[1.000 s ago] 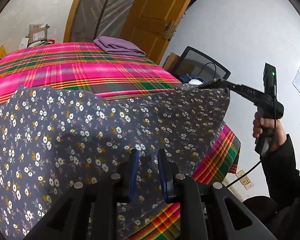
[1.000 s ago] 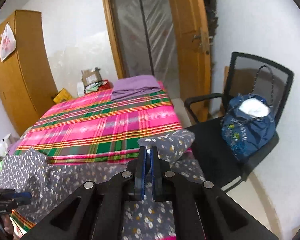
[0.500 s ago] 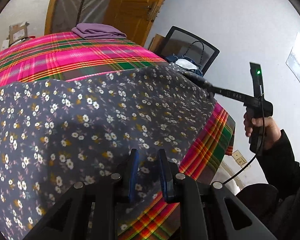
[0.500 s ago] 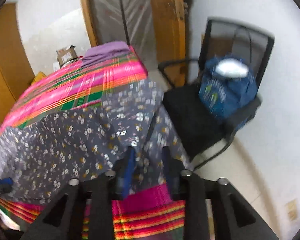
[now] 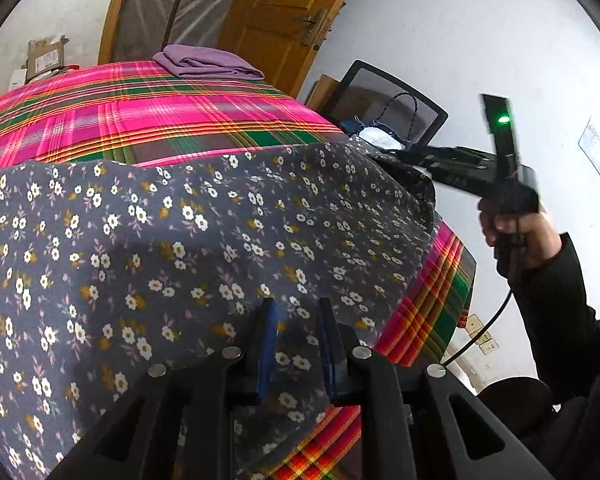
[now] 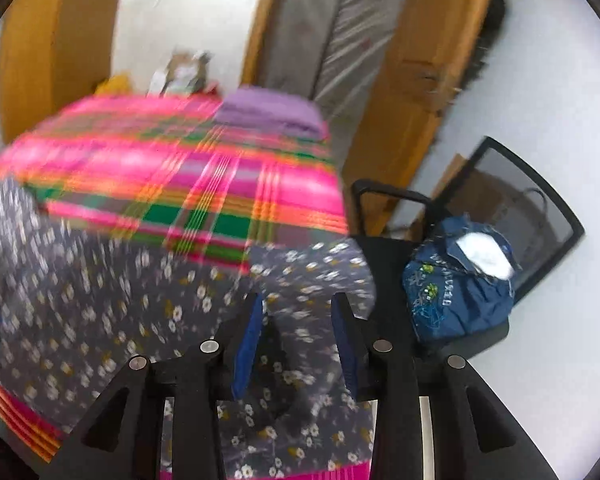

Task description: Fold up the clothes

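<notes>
A dark grey cloth with small white flowers [image 5: 220,240] lies spread over the near end of the plaid bed [image 5: 140,120]. My left gripper [image 5: 298,312] hovers low over the cloth's near edge, open, with fabric showing in the gap between its blue pads. In the left wrist view my right gripper [image 5: 404,156] points at the cloth's far right corner, held by a hand [image 5: 516,232]. The blurred right wrist view shows my right gripper [image 6: 298,308] open, above a raised fold of the flowered cloth [image 6: 100,300] at the bed's corner.
A folded purple cloth [image 5: 208,66] rests at the far end of the bed [image 6: 180,168]. A black mesh chair [image 6: 540,220] with a blue bag [image 6: 456,292] stands close to the bed's right side. Behind it is a wooden door [image 5: 284,12].
My right gripper has gone from shut on the cloth's corner to open, and the cloth has dropped flat onto the bed. The right view is swinging. The left gripper's gap is unchanged.
</notes>
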